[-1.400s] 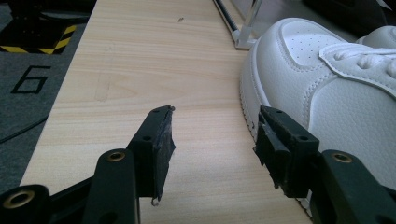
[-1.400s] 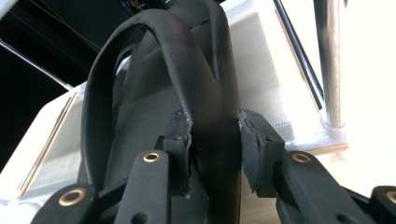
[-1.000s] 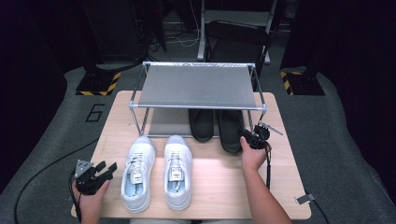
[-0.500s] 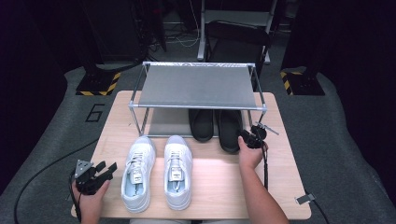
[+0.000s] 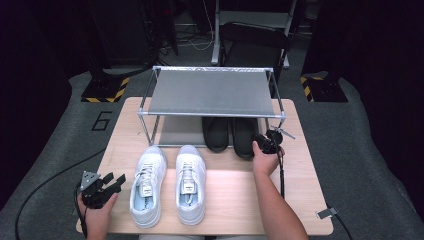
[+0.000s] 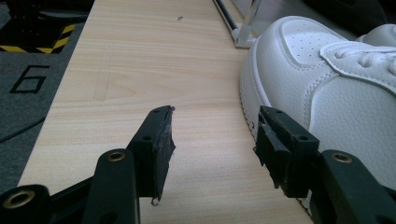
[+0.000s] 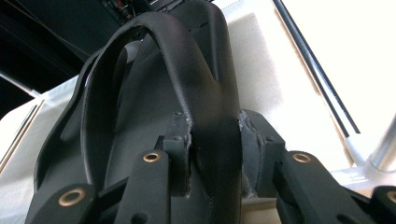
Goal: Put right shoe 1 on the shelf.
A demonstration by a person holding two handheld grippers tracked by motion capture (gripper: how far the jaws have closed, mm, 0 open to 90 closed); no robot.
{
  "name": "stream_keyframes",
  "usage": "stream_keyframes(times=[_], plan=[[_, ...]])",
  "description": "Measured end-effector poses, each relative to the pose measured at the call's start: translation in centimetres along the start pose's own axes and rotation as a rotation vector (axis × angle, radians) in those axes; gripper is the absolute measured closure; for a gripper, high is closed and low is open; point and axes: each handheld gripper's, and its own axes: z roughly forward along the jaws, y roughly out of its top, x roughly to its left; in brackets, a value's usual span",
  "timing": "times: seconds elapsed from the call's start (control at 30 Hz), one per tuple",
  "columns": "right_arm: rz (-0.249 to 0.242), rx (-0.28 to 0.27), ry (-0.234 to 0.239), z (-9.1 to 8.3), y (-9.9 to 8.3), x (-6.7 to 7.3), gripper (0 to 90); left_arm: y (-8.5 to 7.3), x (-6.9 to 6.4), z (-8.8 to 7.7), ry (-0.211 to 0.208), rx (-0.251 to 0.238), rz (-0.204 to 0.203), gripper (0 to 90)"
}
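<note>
Grip: my right tongs (image 7: 215,154) are clamped on the heel rim of the right-hand black shoe (image 5: 244,136), one pad inside the collar and one outside, as the right gripper view shows.
Shoe position: that black shoe sits on the lower level of the shoe rack (image 5: 212,92), toe pointing inward under the grey upper shelf, touching or just beside its partner, the left black shoe (image 5: 216,132); its heel pokes out at the rack's front edge.
Step in hand: I judge this to be either seating the shoe fully on the lower level or drawing it out; the pictures do not settle which.
Doing it well: I want to keep the pull or push straight along the shoe's length, low and level, so the collar does not fold and the sole does not catch the rack's front bar.
Hazard: the rack's right front leg (image 5: 281,122) stands near my right hand, so I allow no sideways swing.
Left side: my left tongs (image 6: 212,140) stand apart with nothing between them, resting low by the desk (image 5: 300,200) edge just beside the left white sneaker (image 5: 148,184).
White pair: the right white sneaker (image 5: 190,181) lies alongside it, both in front of the rack.
</note>
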Motion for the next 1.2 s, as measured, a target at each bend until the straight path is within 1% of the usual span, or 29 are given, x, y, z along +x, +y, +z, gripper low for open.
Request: stream_keyframes(times=[0.1, 0.13, 0.23, 0.27, 0.3, 0.33, 0.37, 0.4, 0.43, 0.47, 0.5, 0.53, 0.57, 0.63, 0.67, 0.7, 0.8, 0.83, 0.9, 0.93, 0.97, 1.0, 1.13, 1.17, 1.2], plan=[[0.003, -0.006, -0.001, 0.2, 0.0, 0.0, 65.3, 0.0, 0.1, 0.0, 0.0, 0.003, -0.001, 45.4], [-0.003, -0.011, -0.004, 0.5, -0.1, 0.1, 65.3, -0.1, 0.1, 0.0, 0.003, -0.005, -0.004, 45.4], [-0.013, -0.005, -0.007, 0.7, -0.1, 0.1, 65.3, -0.1, 0.1, 0.0, 0.002, -0.004, -0.005, 45.4], [-0.017, -0.015, -0.006, 0.9, -0.1, 0.1, 65.3, -0.1, 0.1, 0.0, 0.001, 0.003, -0.004, 45.4], [-0.025, -0.011, -0.014, 1.0, -0.1, 0.0, 65.2, -0.1, 0.1, 0.0, 0.001, 0.003, -0.005, 45.4], [-0.017, -0.014, -0.013, 1.1, -0.1, 0.0, 65.2, -0.1, 0.1, 0.0, 0.003, 0.003, -0.003, 45.4], [-0.021, -0.011, -0.017, 1.2, -0.1, 0.0, 65.2, -0.1, 0.1, 0.0, 0.005, 0.004, -0.002, 45.4], [-0.015, -0.014, -0.014, 1.2, 0.0, 0.0, 65.2, -0.2, 0.0, 0.1, 0.011, -0.008, -0.006, 45.4], [-0.024, -0.018, -0.015, 1.3, 0.0, 0.0, 65.2, -0.2, 0.0, 0.1, 0.012, -0.007, -0.006, 45.4], [-0.019, -0.023, -0.013, 1.4, 0.0, 0.0, 65.2, -0.2, 0.0, 0.1, 0.012, -0.007, -0.008, 45.4], [-0.028, -0.026, -0.022, 1.4, 0.0, 0.0, 65.2, -0.2, 0.0, 0.1, 0.011, -0.004, -0.012, 45.4], [-0.019, -0.024, -0.02, 1.5, 0.1, 0.0, 65.2, -0.3, 0.0, 0.0, 0.012, -0.001, -0.018, 45.4], [-0.033, -0.024, -0.026, 1.6, 0.1, -0.1, 65.2, -0.3, 0.0, 0.1, 0.011, -0.004, -0.013, 45.4], [-0.02, -0.031, -0.023, 1.7, 0.2, 0.0, 65.1, -0.3, 0.1, 0.0, 0.009, 0.0, -0.011, 45.4], [-0.028, -0.028, -0.036, 1.8, 0.2, -0.1, 65.1, -0.3, 0.1, 0.0, 0.011, -0.004, -0.013, 45.4], [-0.032, -0.029, -0.04, 1.8, 0.1, -0.1, 65.0, -0.3, 0.1, 0.0, 0.011, -0.004, -0.013, 45.4], [-0.019, -0.03, -0.037, 2.0, -0.1, 0.0, 64.9, -0.3, 0.1, 0.0, 0.008, 0.0, -0.015, 45.4], [-0.025, -0.027, -0.047, 2.1, -0.1, 0.0, 64.8, -0.3, 0.2, 0.0, 0.008, -0.001, -0.013, 45.4], [-0.02, -0.025, -0.049, 2.1, -0.2, 0.0, 64.8, -0.3, 0.1, 0.0, 0.009, -0.003, -0.015, 45.4], [-0.033, -0.027, -0.051, 2.3, -0.2, -0.1, 64.7, -0.3, 0.1, 0.0, 0.006, 0.001, -0.014, 45.4], [-0.033, -0.027, -0.051, 2.3, -0.2, -0.1, 64.7, -0.3, 0.1, 0.0, 0.006, 0.001, -0.014, 45.4], [-0.019, -0.022, -0.052, 2.3, -0.3, 0.0, 64.6, -0.3, 0.1, -0.1, 0.002, 0.01, -0.011, 45.4], [-0.022, -0.03, -0.054, 2.5, -0.3, -0.2, 64.3, -0.3, 0.1, 0.0, 0.002, 0.009, -0.009, 45.4], [-0.018, -0.03, -0.05, 2.5, -0.3, -0.3, 64.1, -0.3, 0.1, 0.0, 0.001, 0.009, -0.008, 45.4], [-0.013, -0.024, -0.057, 2.5, -0.3, -0.3, 63.9, -0.3, 0.1, 0.0, 0.003, 0.002, -0.008, 45.4]])
